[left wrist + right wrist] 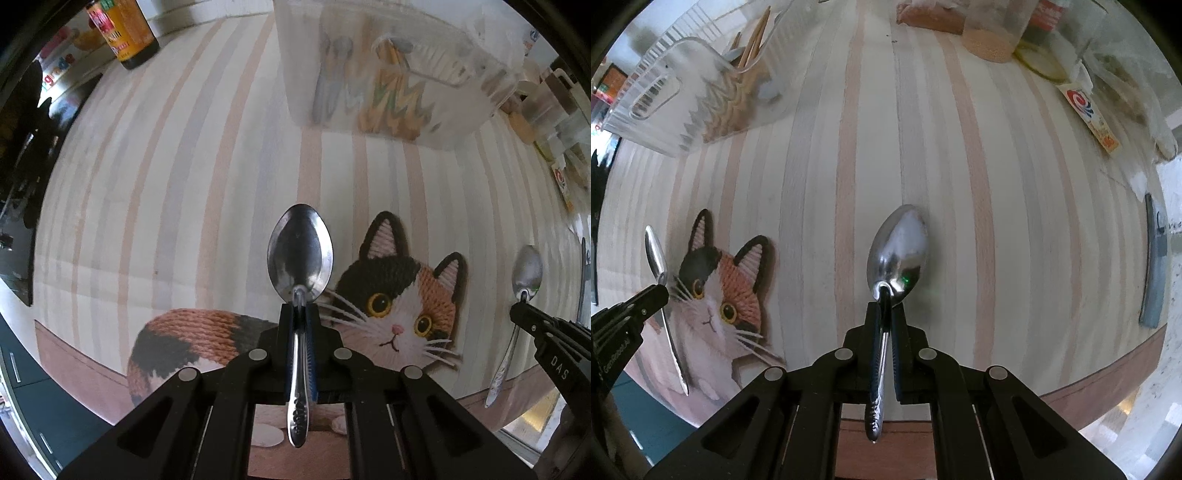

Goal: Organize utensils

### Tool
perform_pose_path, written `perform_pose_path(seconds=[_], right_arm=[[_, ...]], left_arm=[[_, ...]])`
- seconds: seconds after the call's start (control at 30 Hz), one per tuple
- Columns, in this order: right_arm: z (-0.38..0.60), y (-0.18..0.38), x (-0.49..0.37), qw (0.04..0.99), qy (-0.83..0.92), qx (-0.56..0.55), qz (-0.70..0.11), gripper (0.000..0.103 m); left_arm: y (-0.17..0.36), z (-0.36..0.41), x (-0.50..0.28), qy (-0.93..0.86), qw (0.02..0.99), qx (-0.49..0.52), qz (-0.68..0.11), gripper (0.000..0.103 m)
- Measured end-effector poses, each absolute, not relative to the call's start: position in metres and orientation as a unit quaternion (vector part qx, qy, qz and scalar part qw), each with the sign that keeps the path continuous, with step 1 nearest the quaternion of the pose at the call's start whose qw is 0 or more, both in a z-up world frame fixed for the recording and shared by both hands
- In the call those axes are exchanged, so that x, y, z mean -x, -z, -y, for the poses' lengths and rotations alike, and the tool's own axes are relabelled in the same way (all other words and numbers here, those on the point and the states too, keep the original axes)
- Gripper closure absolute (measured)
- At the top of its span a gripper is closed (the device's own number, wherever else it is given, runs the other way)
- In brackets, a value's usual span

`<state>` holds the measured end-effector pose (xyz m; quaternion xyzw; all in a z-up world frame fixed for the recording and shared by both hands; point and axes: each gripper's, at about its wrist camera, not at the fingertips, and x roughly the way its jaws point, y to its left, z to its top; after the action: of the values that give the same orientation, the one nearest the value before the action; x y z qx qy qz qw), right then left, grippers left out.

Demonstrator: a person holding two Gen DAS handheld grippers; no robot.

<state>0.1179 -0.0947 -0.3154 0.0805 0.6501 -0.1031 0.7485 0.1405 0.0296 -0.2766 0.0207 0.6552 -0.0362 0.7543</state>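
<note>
Bench: a cloth with pale pink and grey stripes (207, 177) covers the bench, a calico cat motif (399, 306) printed near its front edge.

Room: an orange-labelled bottle (123, 31) stands at the far left corner; jars and packets (1052, 44) crowd the far right edge. Everything beyond the bench is blurred.

Organizer: a clear plastic bin (388, 74) sits at the far side of the cloth, already holding chopsticks and a few utensils, seen dimly through its wall.

Left gripper (300, 314): clamped on the neck of a steel spoon (300, 254), bowl pointing forward toward the bin, handle running back between the fingers; the spoon is held above the cloth, just left of the cat's head.

Right gripper (886, 310): closed on a second steel spoon (897, 251) in the same way, bowl ahead of the fingertips, over the striped cloth to the right of the cat.

Spacing: the two grippers sit side by side, the cat's face between them, both well short of the bin.
</note>
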Motion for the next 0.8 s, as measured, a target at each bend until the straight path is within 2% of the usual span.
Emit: perform_pose_path(seconds=[0.47,0.8], right_arm=[[0.091,0.267,-0.108,0.781,0.082,-0.1,-0.61,0.1],[0.085,0.205,-0.117,0.816,0.056,-0.115,-0.563,0.1]], left_arm=[[0.203,-0.034,-0.131,0.044,0.798,-0.012,-0.602,0.099],[0.145,-0.046,-0.137,0.055,0.824,0.002,-0.564,0.099]])
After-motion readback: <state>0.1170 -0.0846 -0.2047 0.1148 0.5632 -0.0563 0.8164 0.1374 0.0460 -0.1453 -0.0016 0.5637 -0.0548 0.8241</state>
